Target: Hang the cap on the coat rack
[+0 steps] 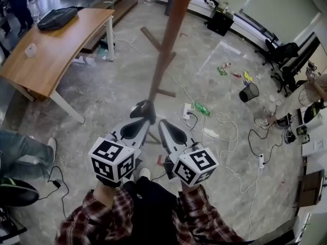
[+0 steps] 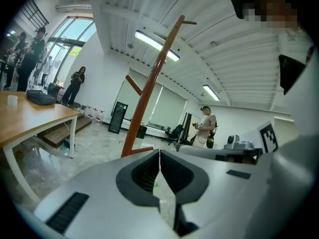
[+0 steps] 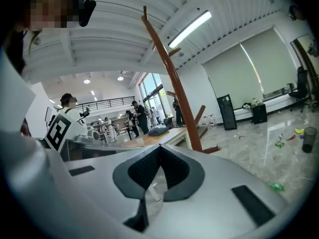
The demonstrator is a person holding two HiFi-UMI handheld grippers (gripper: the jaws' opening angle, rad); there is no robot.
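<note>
The brown wooden coat rack [image 1: 168, 45] stands on the marble floor straight ahead, and its pole meets the floor just beyond my gripper tips. Both gripper views look up at the coat rack [image 2: 149, 88] [image 3: 172, 78] and its angled pegs. My left gripper [image 1: 144, 120] [image 2: 159, 153] is shut with nothing between its jaws. My right gripper [image 1: 160, 122] [image 3: 159, 147] is beside it, also shut and empty. The two point forward side by side near the rack's foot. I cannot make out a cap in any view.
A wooden desk [image 1: 56, 45] with a black bag [image 1: 57, 17] stands at the left. Cables and a power strip [image 1: 204, 131] lie on the floor to the right, with a black bin [image 1: 249, 92] and office chairs [image 1: 286, 60] beyond. Someone's shoe [image 1: 51, 146] shows at the left edge.
</note>
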